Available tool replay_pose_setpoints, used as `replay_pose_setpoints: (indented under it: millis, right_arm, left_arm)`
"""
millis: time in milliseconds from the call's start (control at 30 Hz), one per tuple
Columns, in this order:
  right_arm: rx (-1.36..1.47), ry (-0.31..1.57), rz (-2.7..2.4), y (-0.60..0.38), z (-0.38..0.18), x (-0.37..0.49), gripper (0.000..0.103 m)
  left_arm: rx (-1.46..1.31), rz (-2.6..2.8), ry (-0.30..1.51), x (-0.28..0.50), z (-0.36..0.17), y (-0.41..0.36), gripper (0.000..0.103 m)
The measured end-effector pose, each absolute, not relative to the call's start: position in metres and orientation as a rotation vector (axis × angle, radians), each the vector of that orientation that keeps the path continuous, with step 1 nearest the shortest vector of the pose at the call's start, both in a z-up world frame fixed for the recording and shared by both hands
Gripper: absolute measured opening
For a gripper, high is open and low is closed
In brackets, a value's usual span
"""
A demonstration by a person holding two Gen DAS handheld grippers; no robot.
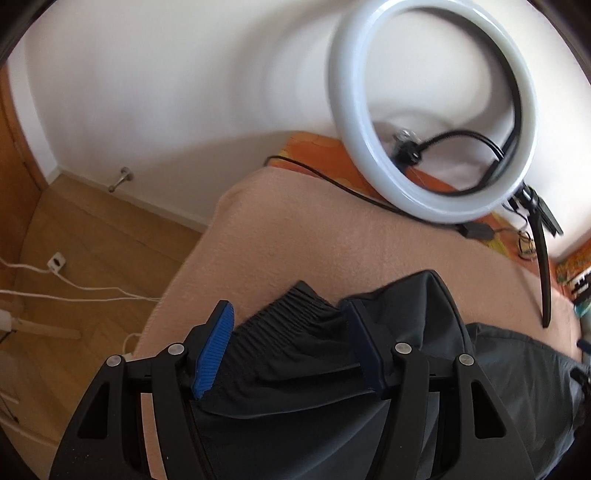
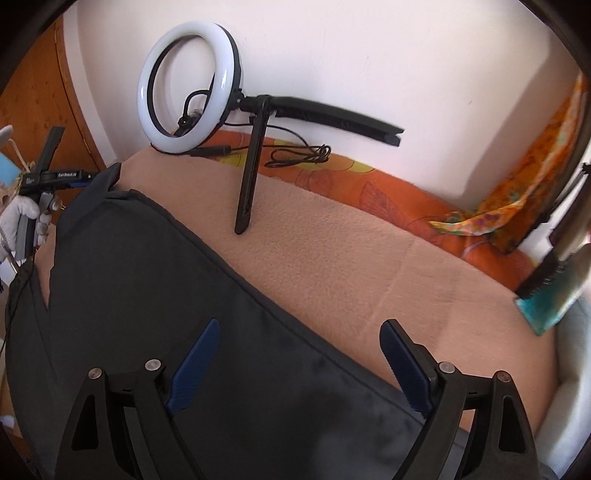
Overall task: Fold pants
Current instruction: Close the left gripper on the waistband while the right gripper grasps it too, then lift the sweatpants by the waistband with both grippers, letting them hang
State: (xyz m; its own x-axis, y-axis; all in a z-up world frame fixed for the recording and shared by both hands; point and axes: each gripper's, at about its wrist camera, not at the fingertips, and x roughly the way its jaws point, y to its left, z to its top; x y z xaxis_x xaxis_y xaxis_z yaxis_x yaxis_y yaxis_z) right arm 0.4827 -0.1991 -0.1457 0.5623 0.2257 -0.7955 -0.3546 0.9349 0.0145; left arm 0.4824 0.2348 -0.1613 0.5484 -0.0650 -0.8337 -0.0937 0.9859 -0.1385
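Note:
Black pants [image 1: 517, 369] lie on a peach blanket [image 1: 314, 229] spread over a bed. In the left wrist view my left gripper [image 1: 287, 306] is shut on the gathered elastic waistband [image 1: 291, 321], which fills the gap between its blue pads [image 1: 216, 347]. The right wrist view shows the pants [image 2: 147, 277] stretched flat across the blanket [image 2: 332, 251]. My right gripper [image 2: 301, 325] hovers open over their near edge, one finger above the cloth, the other above bare blanket, with nothing pinched. At the far left a white-gloved hand [image 2: 22, 214] holds the left gripper [image 2: 107, 177] at the pants' far corner.
A lit ring light [image 2: 192, 27] on a black tripod [image 2: 247, 192] stands at the back of the bed by the white wall, its cable trailing over an orange sheet [image 2: 406, 192]. Wooden floor [image 1: 92, 236] with white cables [image 1: 74, 288] lies left of the bed. A teal object [image 2: 543, 302] sits at right.

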Motion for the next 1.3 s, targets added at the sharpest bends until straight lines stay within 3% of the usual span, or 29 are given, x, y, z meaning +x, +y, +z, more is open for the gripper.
replay_pose_setpoints:
  millis: [200, 267, 333, 400, 500, 533, 567, 600, 633, 700, 800, 1300]
  right_arm:
    - [-0.222, 0.929, 0.363, -0.184, -0.16, 0.503, 0.099]
    - [-0.227, 0.944, 0.367, -0.181, -0.164, 0.51, 0.099]
    - [-0.244, 0.96, 0.373, -0.178, -0.169, 0.515, 0.099]
    - [-0.26, 0.97, 0.382, -0.174, -0.173, 0.518, 0.099]
    - [-0.238, 0.967, 0.399, -0.173, -0.174, 0.518, 0.097]
    - [-0.233, 0.957, 0.407, -0.173, -0.174, 0.516, 0.094]
    - [-0.233, 0.946, 0.419, -0.171, -0.172, 0.513, 0.084]
    - [-0.236, 0.938, 0.437, -0.168, -0.17, 0.509, 0.07]
    - [-0.24, 0.933, 0.451, -0.165, -0.169, 0.507, 0.062]
    - [-0.229, 0.941, 0.492, -0.159, -0.167, 0.503, 0.028]
    - [-0.26, 0.945, 0.495, -0.149, -0.166, 0.495, 0.004]
    - [-0.277, 0.738, 0.557, -0.138, -0.074, 0.383, 0.0]
  left_arm:
    - [-0.004, 0.038, 1.012, 0.483, -0.174, 0.21, 0.062]
    - [-0.022, 0.053, 1.004, 0.483, -0.174, 0.211, 0.055]
    - [-0.019, 0.059, 0.988, 0.482, -0.172, 0.211, 0.035]
    - [-0.01, 0.062, 0.978, 0.481, -0.171, 0.211, 0.024]
    - [-0.021, 0.06, 0.963, 0.479, -0.171, 0.214, 0.02]
    - [-0.041, 0.054, 0.951, 0.478, -0.169, 0.218, 0.018]
    - [-0.056, 0.056, 0.939, 0.478, -0.169, 0.22, 0.018]
    - [-0.074, 0.063, 0.922, 0.477, -0.168, 0.226, 0.017]
    - [-0.096, 0.071, 0.906, 0.474, -0.165, 0.232, 0.016]
    - [-0.113, 0.073, 0.897, 0.472, -0.163, 0.235, 0.015]
    - [-0.127, 0.091, 0.871, 0.467, -0.157, 0.241, 0.014]
    - [-0.297, 0.058, 0.691, 0.393, -0.106, 0.286, 0.012]
